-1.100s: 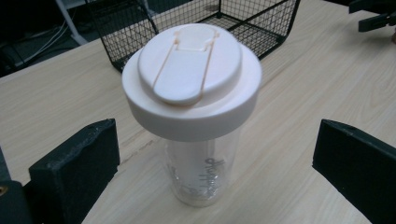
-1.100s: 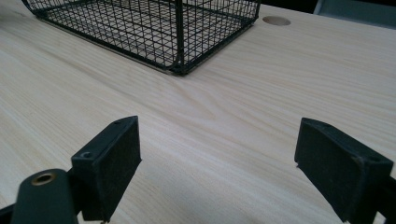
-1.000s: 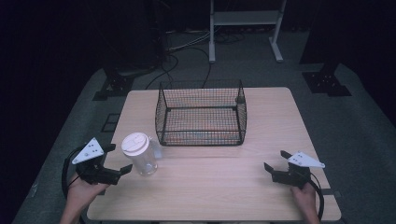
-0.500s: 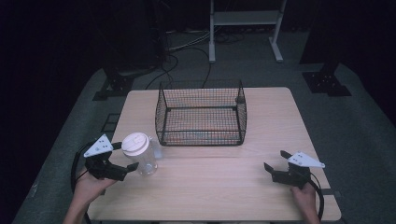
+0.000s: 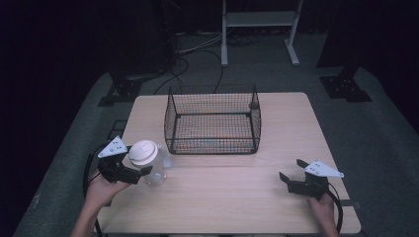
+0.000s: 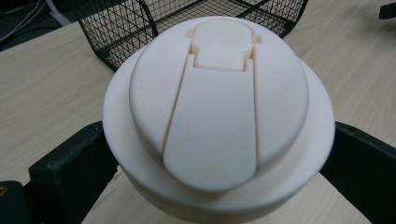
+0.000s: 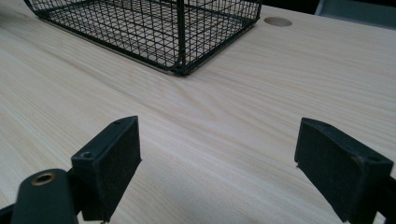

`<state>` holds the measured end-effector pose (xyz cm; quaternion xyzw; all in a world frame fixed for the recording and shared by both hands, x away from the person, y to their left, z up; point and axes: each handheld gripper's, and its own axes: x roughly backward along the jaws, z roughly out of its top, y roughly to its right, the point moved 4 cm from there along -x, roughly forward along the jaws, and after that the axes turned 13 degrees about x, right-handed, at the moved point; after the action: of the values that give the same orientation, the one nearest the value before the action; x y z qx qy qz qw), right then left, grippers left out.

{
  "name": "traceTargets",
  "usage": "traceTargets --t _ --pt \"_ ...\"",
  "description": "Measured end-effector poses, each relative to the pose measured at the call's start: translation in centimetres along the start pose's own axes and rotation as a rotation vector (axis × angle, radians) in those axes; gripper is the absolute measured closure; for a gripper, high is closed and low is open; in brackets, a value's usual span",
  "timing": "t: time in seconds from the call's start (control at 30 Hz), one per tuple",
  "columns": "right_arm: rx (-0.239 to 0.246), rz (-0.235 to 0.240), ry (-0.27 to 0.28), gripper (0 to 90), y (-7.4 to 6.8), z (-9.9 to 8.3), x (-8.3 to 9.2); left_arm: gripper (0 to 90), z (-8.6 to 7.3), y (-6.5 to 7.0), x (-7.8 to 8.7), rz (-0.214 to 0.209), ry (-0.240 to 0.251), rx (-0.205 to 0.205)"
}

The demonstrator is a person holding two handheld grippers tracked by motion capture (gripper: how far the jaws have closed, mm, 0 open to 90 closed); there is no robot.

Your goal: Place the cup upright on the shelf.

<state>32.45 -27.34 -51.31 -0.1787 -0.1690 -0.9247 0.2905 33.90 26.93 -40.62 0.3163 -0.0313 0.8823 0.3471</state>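
Observation:
A clear cup with a white flip-top lid [image 5: 144, 152] stands upright near the table's left front, just left of a black wire basket [image 5: 212, 146]. My left gripper [image 5: 142, 173] is open, with one jaw on each side of the cup below the lid rim. In the left gripper view the lid [image 6: 219, 107] sits between the two black pads [image 6: 70, 172]; whether they touch the cup is hidden. My right gripper [image 5: 291, 170] stands open over bare wood at the right front, nothing between its fingers [image 7: 112, 158].
The empty wire basket [image 7: 154, 28] stands mid-table toward the far edge. The wooden table [image 5: 222, 197] has a round cable hole [image 7: 277, 21] beyond the basket corner. Cables and a metal stand lie on the dark floor past the table.
My left gripper has moved right, from beside the cup to straddling it. The cup, the basket and the right gripper have stayed put.

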Motion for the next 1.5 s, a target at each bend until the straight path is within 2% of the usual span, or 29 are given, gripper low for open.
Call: traceTargets --t 0.57,0.6,0.67,1.3,1.5 --pt "0.002 0.001 0.002 13.5 0.0 0.0 0.0 0.1 0.5 -0.2 -1.4 0.004 -0.028 0.005" --pt "0.002 0.001 0.002 13.5 0.0 0.0 0.0 4.2 0.6 -0.2 -1.4 -0.006 -0.029 0.002" --pt "0.002 0.001 0.002 13.5 0.0 0.0 0.0 4.2 0.6 -0.2 -1.5 -0.007 -0.031 -0.002" --pt "0.004 0.002 0.004 13.5 0.0 0.0 0.0 5.1 0.8 -0.2 -1.4 -0.014 -0.050 -0.001" --pt "0.003 0.001 0.004 13.5 0.0 0.0 0.0 5.2 1.1 -0.2 -1.1 -0.017 -0.042 0.007"
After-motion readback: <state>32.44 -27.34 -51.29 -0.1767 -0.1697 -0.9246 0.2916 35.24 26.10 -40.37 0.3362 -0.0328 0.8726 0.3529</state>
